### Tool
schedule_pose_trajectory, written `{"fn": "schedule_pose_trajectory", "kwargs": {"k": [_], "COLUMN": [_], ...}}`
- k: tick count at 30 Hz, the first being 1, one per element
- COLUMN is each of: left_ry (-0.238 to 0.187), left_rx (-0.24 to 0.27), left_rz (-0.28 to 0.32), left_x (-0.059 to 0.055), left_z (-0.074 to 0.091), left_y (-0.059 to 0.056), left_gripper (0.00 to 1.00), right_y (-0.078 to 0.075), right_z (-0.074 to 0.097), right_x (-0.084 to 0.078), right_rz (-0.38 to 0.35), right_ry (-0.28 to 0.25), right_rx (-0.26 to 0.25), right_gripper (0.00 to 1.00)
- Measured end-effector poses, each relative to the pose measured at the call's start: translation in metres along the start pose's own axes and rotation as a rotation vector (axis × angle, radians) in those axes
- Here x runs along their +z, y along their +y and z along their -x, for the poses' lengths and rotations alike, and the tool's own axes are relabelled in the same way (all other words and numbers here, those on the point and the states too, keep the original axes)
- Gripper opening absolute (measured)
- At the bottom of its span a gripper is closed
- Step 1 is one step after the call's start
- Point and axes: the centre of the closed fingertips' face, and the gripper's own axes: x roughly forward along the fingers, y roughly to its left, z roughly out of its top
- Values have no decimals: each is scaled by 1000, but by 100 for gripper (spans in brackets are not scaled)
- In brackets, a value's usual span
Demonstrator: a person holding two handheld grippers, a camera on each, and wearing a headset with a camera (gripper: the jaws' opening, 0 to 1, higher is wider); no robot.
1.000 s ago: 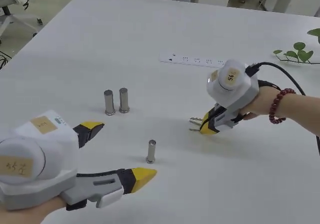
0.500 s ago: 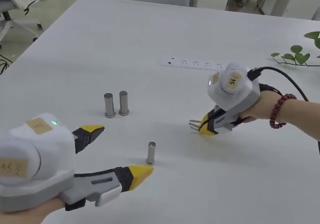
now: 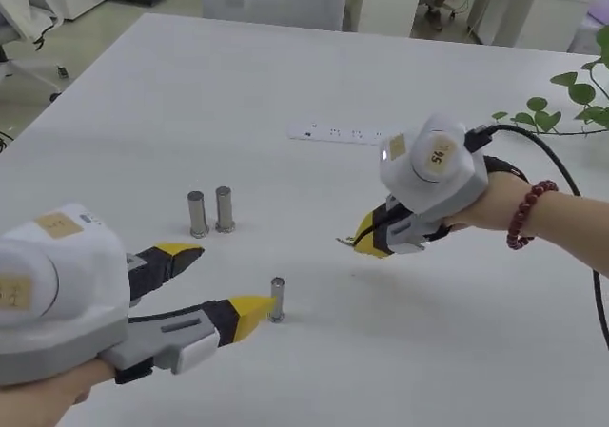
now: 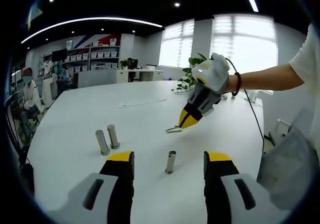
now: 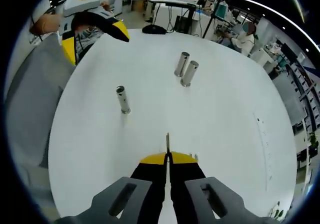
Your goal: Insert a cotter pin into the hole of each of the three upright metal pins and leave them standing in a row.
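A lone metal pin stands upright near the table's front. My left gripper is open just left of it, its lower yellow tip close to the pin. In the left gripper view the pin stands between the spread jaws, slightly ahead. Two more upright pins stand side by side farther back left. My right gripper hovers above the table to the right, shut on a thin cotter pin that sticks out from its tips toward the lone pin.
A white power strip lies farther back on the white table. A green plant reaches in at the right edge. A black cable trails from the right gripper.
My right gripper has risen off the table with the cotter pin and moved left. My left gripper has drifted right, closer to the lone pin. The head camera has shifted too.
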Motion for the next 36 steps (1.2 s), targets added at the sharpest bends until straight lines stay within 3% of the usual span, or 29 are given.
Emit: {"fn": "schedule_pose_trajectory", "kwargs": {"k": [10, 14, 23, 36], "left_ry": [-10, 8, 20, 13], "left_rx": [-36, -47, -75, -120], "left_rz": [26, 43, 107, 285], "left_x": [4, 2, 0, 0], "left_z": [-3, -4, -5, -10], "left_y": [-10, -14, -24, -39], "left_gripper": [35, 29, 23, 16], "right_y": [26, 34, 57, 81], "right_z": [14, 19, 28, 29], "right_x": [29, 39, 64, 73], "right_rz": [47, 67, 120, 178], "right_ry": [-61, -84, -140, -173], "right_rx": [-6, -9, -8, 13], "right_gripper": [2, 2, 2, 2]}}
